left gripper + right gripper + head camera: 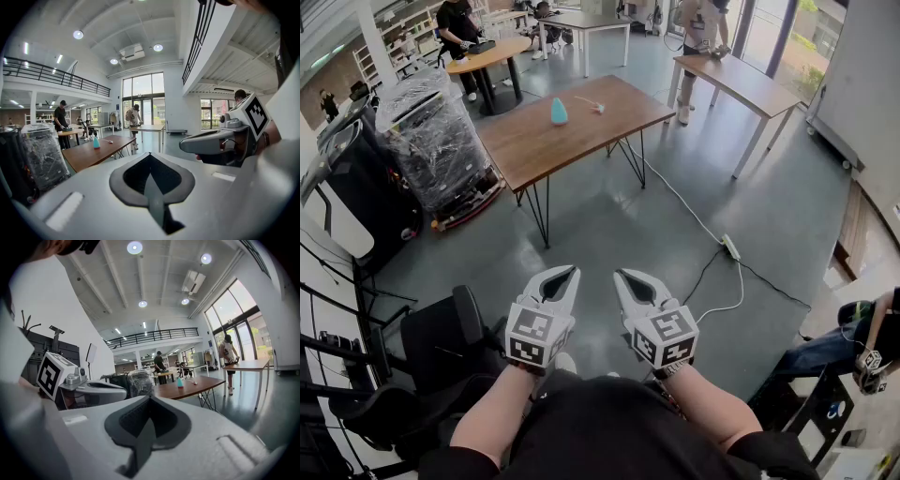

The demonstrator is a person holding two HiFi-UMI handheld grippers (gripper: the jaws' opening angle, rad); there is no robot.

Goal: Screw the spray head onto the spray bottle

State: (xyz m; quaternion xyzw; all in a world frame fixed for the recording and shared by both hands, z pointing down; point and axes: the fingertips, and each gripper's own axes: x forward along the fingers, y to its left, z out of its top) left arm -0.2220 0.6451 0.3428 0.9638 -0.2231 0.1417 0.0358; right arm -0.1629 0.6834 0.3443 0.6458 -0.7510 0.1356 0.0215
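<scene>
A teal spray bottle (559, 112) stands on a brown wooden table (534, 141) far ahead of me, with the white spray head (591, 104) lying to its right. The left gripper view shows the bottle (96, 142) small and distant, and so does the right gripper view (179, 382). My left gripper (567, 273) and right gripper (622, 276) hang side by side over the grey floor, well short of the table. Both are shut with nothing between their jaws. Each gripper appears in the other's view: the right gripper (206, 140) and the left gripper (101, 390).
A plastic-wrapped pallet load (431, 141) stands left of the table. A black chair (441, 347) is near my left side. A power strip with cable (731, 247) lies on the floor to the right. People stand at other tables (741, 80) farther back.
</scene>
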